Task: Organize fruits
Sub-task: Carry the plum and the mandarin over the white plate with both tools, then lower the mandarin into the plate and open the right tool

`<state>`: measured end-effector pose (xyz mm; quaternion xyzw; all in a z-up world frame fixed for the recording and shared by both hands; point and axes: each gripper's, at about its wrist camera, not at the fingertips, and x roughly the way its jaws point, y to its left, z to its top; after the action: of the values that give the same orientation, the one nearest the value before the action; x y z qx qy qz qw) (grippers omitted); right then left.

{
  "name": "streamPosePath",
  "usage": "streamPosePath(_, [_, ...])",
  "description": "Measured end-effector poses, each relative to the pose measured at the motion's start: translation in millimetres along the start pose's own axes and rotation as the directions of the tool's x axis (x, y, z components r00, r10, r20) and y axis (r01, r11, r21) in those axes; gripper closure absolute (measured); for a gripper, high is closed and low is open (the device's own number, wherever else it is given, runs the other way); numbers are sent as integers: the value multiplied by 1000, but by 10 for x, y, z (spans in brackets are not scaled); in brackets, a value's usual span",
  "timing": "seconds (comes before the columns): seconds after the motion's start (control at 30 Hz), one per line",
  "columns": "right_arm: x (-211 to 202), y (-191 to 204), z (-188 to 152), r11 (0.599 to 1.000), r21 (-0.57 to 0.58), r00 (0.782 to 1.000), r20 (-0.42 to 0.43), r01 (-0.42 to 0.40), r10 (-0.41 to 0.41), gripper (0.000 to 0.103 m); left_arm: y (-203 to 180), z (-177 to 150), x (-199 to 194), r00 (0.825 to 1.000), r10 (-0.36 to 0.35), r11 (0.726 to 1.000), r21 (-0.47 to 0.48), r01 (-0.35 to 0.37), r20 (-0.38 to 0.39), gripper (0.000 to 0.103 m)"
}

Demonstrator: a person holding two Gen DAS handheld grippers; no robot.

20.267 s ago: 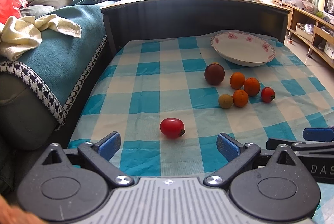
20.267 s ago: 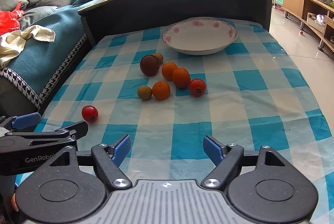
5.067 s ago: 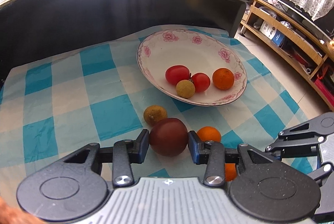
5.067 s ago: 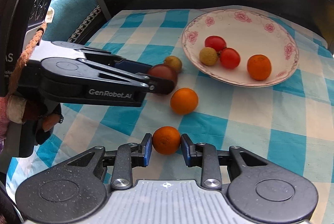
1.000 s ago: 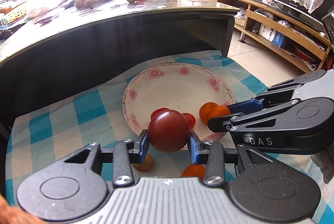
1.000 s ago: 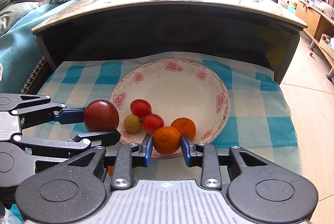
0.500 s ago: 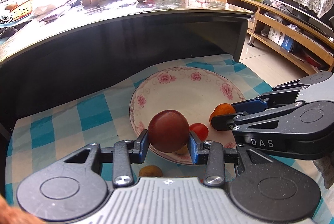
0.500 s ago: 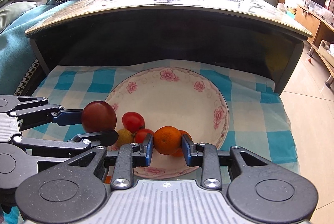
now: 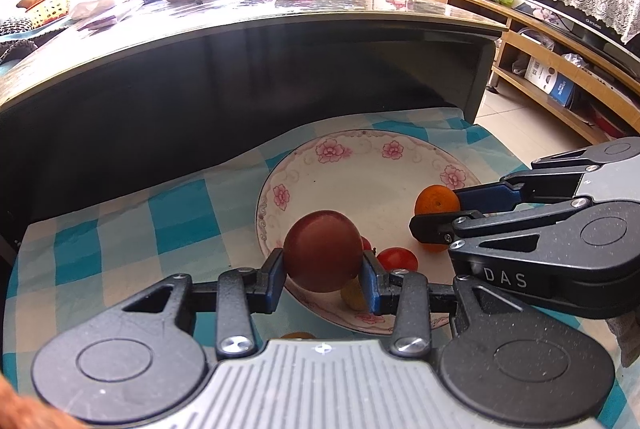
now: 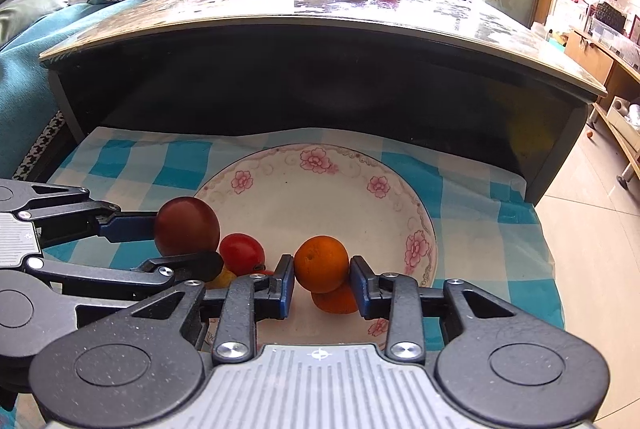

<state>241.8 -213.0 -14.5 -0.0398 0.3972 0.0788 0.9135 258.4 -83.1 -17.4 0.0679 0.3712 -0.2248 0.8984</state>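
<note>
My left gripper (image 9: 322,260) is shut on a dark red round fruit (image 9: 322,251), held over the near left rim of the white flowered plate (image 9: 360,181). My right gripper (image 10: 322,269) is over the plate (image 10: 320,197) and its jaws are opening. An orange (image 10: 321,263) sits between its pads, resting on a second orange (image 10: 336,302), with a thin gap at the right pad. A red tomato (image 10: 242,249) and a yellowish fruit (image 10: 224,279) also lie in the plate. The left gripper (image 10: 184,243) shows at the left of the right wrist view.
The plate stands on a blue-and-white checked cloth (image 9: 120,241). Behind it rises a dark table (image 10: 320,89) whose glossy top carries a box and several fruits. A teal-covered sofa (image 10: 24,61) is at the left and wooden shelving (image 9: 560,69) at the right. Another orange (image 9: 298,335) peeks out below the left gripper.
Both grippers have come further over the plate. The right jaws have widened slightly around the orange, which now rests on the orange beneath. The left grip on the dark red fruit is unchanged.
</note>
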Motion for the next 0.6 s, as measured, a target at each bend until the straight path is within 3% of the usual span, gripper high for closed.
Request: streamPosePath(0.6, [39,-12,13,1000,12,1000,11,9,-9,72,14,1,43,1000,6,1000,-8,-6,-12,56])
